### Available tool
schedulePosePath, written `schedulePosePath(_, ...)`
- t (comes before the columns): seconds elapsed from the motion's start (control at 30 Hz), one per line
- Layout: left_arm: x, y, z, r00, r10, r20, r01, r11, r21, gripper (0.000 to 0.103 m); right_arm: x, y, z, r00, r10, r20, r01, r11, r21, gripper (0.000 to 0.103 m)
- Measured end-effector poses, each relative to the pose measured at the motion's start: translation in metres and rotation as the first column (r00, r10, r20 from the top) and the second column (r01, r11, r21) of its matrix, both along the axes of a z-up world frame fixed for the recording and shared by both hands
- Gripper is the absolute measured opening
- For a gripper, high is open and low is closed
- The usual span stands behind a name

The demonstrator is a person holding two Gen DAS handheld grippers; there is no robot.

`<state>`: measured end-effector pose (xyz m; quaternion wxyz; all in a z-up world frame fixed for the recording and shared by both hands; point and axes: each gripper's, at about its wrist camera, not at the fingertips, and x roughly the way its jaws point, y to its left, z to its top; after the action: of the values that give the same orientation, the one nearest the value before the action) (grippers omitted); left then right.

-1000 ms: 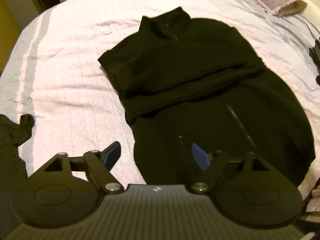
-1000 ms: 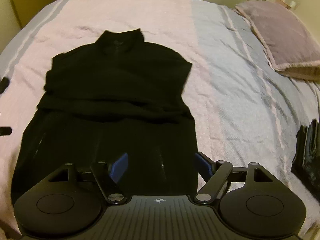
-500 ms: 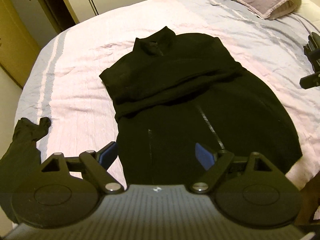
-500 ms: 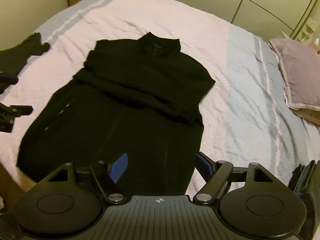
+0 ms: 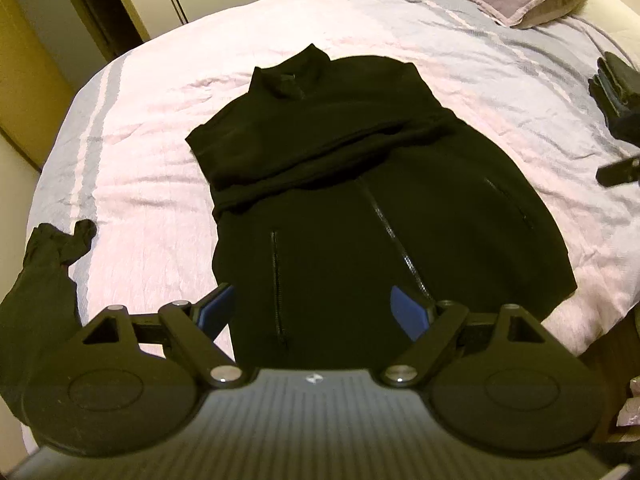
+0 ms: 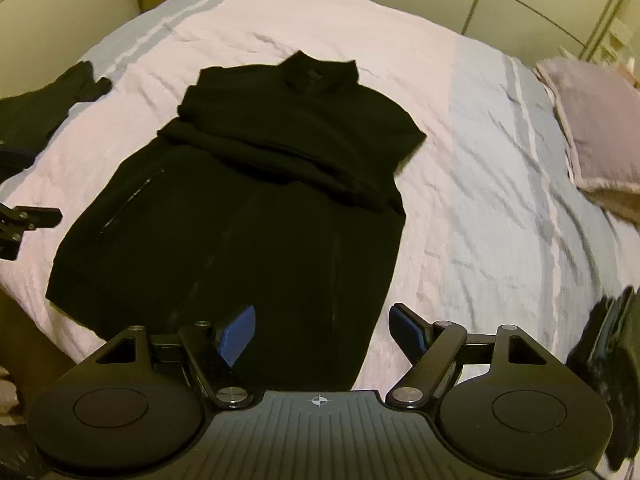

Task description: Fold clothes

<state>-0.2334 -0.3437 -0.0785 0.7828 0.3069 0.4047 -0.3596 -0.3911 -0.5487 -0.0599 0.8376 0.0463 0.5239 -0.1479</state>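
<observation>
Black zip jacket (image 5: 360, 200) flat mid-bed (image 5: 160, 120), sleeves folded across chest, left gripper (image 5: 310, 308) and right gripper (image 6: 322, 326) above hem, jaws apart, empty.

Bare bed cover (image 5: 152, 168) lies open left, right and far of the black jacket (image 5: 360, 216). A dark garment (image 5: 44, 280) occupies the near-left edge, dark folded clothes (image 6: 608, 344) the near-right edge, a pillow (image 6: 600, 132) the far-right corner.
</observation>
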Motion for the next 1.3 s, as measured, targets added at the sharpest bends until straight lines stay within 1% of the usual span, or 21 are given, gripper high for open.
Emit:
schedulePosePath(0.1,0.005,0.003,-0.001,1.000,-0.001,-0.005,0.001,1.000,-0.008,0.082,-0.001,0.001,-0.003,1.000,-0.006,-0.014,0.006,1.000,-0.004,0.077)
schedulePosePath(0.23,0.009,0.011,-0.009,1.000,-0.026,-0.011,0.026,1.000,-0.005,0.082,0.000,0.010,-0.009,0.999,0.043,-0.020,-0.044,0.999,-0.032,0.077)
schedulePosePath(0.37,0.011,0.030,-0.023,0.999,-0.044,0.001,0.044,0.999,0.018,0.082,-0.009,0.022,-0.019,0.994,0.109,-0.003,-0.109,0.988,-0.109,0.077)
schedulePosePath(0.4,0.009,0.038,-0.027,0.998,-0.061,0.005,0.061,0.998,0.006,0.082,-0.012,0.025,-0.022,0.992,0.126,0.002,-0.125,0.984,-0.130,0.077)
schedulePosePath(0.43,0.008,0.046,-0.032,0.997,-0.078,0.008,0.078,0.997,-0.004,0.082,-0.016,0.029,-0.026,0.988,0.154,0.009,-0.151,0.976,-0.159,0.077)
schedulePosePath(0.5,-0.001,0.062,-0.045,0.989,-0.144,0.037,0.144,0.990,0.008,0.082,-0.030,0.039,-0.038,0.969,0.247,0.013,-0.237,0.940,-0.246,0.077)
schedulePosePath(0.57,-0.016,0.077,-0.065,0.967,-0.241,0.084,0.236,0.969,0.069,0.082,-0.045,0.052,-0.058,0.943,0.332,-0.041,-0.328,0.894,-0.305,0.077)
schedulePosePath(0.6,-0.024,0.082,-0.075,0.954,-0.285,0.097,0.276,0.956,0.095,0.082,-0.051,0.059,-0.069,0.928,0.366,-0.068,-0.368,0.874,-0.319,0.077)
schedulePosePath(0.67,-0.040,0.093,-0.096,0.921,-0.372,0.119,0.354,0.923,0.148,0.082,-0.061,0.070,-0.091,0.901,0.418,-0.113,-0.432,0.847,-0.311,0.077)
schedulePosePath(0.77,-0.063,0.102,-0.127,0.863,-0.490,0.125,0.460,0.863,0.207,0.082,-0.076,0.088,-0.123,0.855,0.488,-0.175,-0.519,0.804,-0.291,0.077)
schedulePosePath(0.87,-0.083,0.107,-0.157,0.792,-0.594,0.142,0.549,0.794,0.261,0.082,-0.080,0.101,-0.151,0.830,0.519,-0.205,-0.557,0.791,-0.253,0.077)
schedulePosePath(0.93,-0.089,0.106,-0.179,0.740,-0.648,0.179,0.573,0.747,0.336,0.082,-0.081,0.107,-0.167,0.813,0.537,-0.226,-0.582,0.772,-0.256,0.077)
schedulePosePath(1.0,-0.090,0.104,-0.201,0.698,-0.681,0.222,0.569,0.716,0.405,0.081,-0.082,0.111,-0.185,0.794,0.555,-0.248,-0.607,0.750,-0.265,0.077)
schedulePosePath(1.07,-0.087,0.104,-0.217,0.661,-0.712,0.237,0.573,0.683,0.454,0.078,-0.082,0.112,-0.200,0.784,0.563,-0.263,-0.620,0.733,-0.279,0.077)
schedulePosePath(1.13,-0.082,0.107,-0.228,0.602,-0.756,0.256,0.590,0.638,0.496,0.078,-0.082,0.111,-0.213,0.770,0.574,-0.280,-0.638,0.709,-0.300,0.077)
schedulePosePath(1.17,-0.080,0.109,-0.233,0.572,-0.777,0.264,0.596,0.615,0.517,0.078,-0.082,0.111,-0.219,0.760,0.583,-0.288,-0.650,0.692,-0.314,0.077)
schedulePosePath(1.27,-0.071,0.121,-0.241,0.492,-0.817,0.299,0.598,0.568,0.566,0.079,-0.085,0.112,-0.234,0.717,0.628,-0.302,-0.696,0.621,-0.359,0.077)
schedulePosePath(1.3,-0.068,0.124,-0.244,0.478,-0.823,0.307,0.594,0.560,0.577,0.079,-0.085,0.112,-0.240,0.699,0.646,-0.308,-0.713,0.597,-0.367,0.077)
